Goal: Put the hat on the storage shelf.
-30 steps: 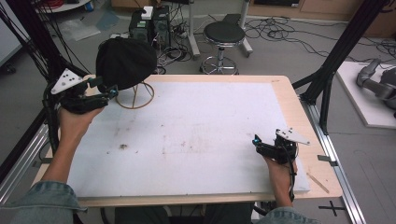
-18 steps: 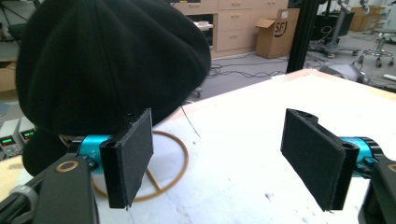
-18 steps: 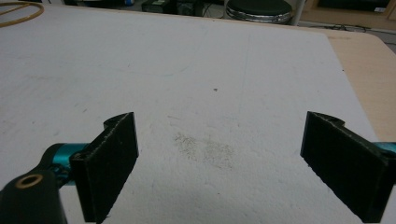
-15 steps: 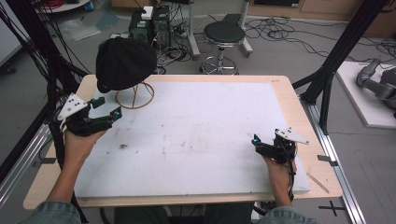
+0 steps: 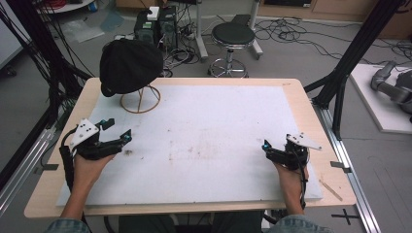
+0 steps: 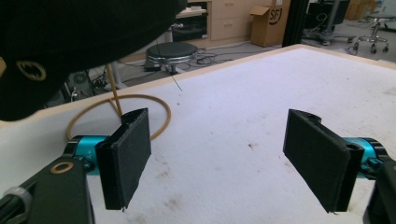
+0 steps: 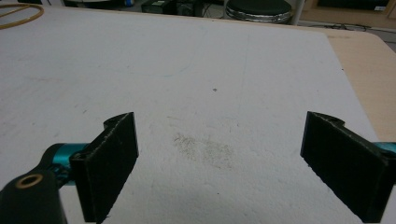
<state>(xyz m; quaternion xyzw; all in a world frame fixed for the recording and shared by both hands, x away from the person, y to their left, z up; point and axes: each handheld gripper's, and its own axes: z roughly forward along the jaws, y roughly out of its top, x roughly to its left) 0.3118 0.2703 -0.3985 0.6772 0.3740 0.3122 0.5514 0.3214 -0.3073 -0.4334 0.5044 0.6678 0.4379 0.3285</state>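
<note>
**Black cap on wire stand, far-left corner of table**

High view: black cap point(image 5: 130, 65) is seen atop wire stand point(image 5: 140, 100) on white mat point(image 5: 209, 141); stool point(image 5: 233, 36) stands on the grey floor behind. Left gripper point(image 5: 118, 131) and right gripper point(image 5: 266, 145) rest well apart.

Left gripper view: jaws spread, empty; cap near, upper left.

Right gripper view: jaws spread over stained mat.

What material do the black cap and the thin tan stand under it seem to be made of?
The black cap looks like soft matte cloth, perhaps wool or cotton: it reflects no light and sags over its support. The thin tan stand looks like bent rattan or wood, possibly coated wire: slender, smooth rods of an even pale brown form a ring base on the white table cover.
</note>
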